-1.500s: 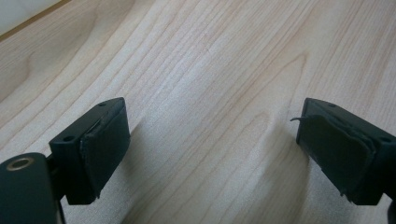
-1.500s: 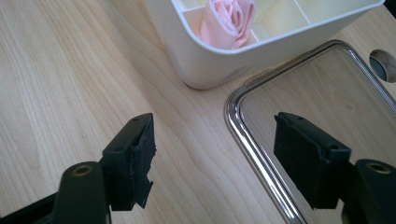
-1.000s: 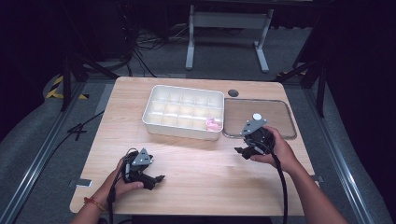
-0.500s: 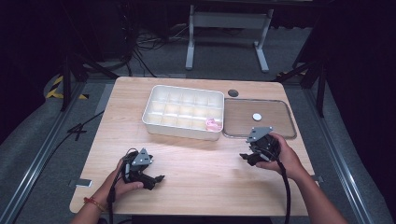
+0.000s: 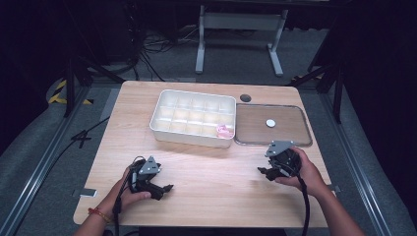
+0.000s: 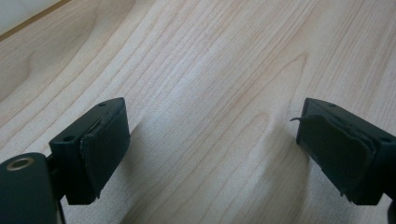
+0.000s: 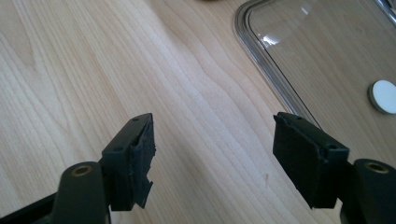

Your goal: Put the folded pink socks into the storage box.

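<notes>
My left gripper rests low over the wooden table near its front left, held in a hand, jaws wide apart. In the left gripper view it frames bare wood with nothing between its pads. My right gripper is at the front right, just in front of a clear shallow tray, and is also open. Seen from its own camera, the right gripper hovers over wood, with the clear tray's rim and a small white disc ahead to the right.
A white box with several compartments stands at the table's middle back, with a small pink thing in its near right cell. The white disc lies in the clear tray. A dark round spot sits behind it.
My right gripper has drawn back from the clear tray toward the near edge of the table and sunk a little. The left gripper has stayed put.
</notes>
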Action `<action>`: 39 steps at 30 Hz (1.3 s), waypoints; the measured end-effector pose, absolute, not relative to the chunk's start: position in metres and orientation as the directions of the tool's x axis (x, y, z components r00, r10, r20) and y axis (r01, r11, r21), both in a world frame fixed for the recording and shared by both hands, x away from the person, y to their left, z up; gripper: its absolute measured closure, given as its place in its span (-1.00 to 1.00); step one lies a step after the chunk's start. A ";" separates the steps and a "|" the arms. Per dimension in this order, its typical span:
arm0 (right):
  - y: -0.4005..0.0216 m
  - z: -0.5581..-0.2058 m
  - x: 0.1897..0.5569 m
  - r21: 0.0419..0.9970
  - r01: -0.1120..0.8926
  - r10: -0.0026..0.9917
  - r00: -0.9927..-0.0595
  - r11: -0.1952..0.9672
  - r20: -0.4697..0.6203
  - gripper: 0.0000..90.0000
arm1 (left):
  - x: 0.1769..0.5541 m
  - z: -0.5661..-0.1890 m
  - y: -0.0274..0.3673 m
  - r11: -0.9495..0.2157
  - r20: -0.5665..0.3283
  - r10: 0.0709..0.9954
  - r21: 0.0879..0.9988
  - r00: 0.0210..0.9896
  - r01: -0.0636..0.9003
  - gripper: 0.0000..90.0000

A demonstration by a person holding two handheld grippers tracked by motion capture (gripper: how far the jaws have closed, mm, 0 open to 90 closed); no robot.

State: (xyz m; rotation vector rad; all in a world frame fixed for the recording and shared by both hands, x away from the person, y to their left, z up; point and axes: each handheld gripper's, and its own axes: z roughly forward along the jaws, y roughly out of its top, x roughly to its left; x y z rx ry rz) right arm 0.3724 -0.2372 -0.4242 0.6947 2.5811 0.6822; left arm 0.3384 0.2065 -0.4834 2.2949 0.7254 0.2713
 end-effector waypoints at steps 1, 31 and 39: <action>-0.239 -0.425 0.370 0.547 0.368 0.555 -0.800 0.752 -0.226 -0.31 | 0.338 -0.483 0.207 -0.595 -0.012 0.571 0.683 0.821 0.423 -0.78; -0.286 -0.452 0.341 0.608 0.400 0.622 -0.756 0.686 -0.204 -0.32 | 0.338 -0.483 0.207 -0.596 -0.007 0.573 0.683 0.820 0.422 -0.78; -0.301 -0.457 0.334 0.636 0.410 0.643 -0.745 0.653 -0.180 -0.32 | 0.338 -0.483 0.207 -0.595 -0.007 0.574 0.683 0.819 0.423 -0.78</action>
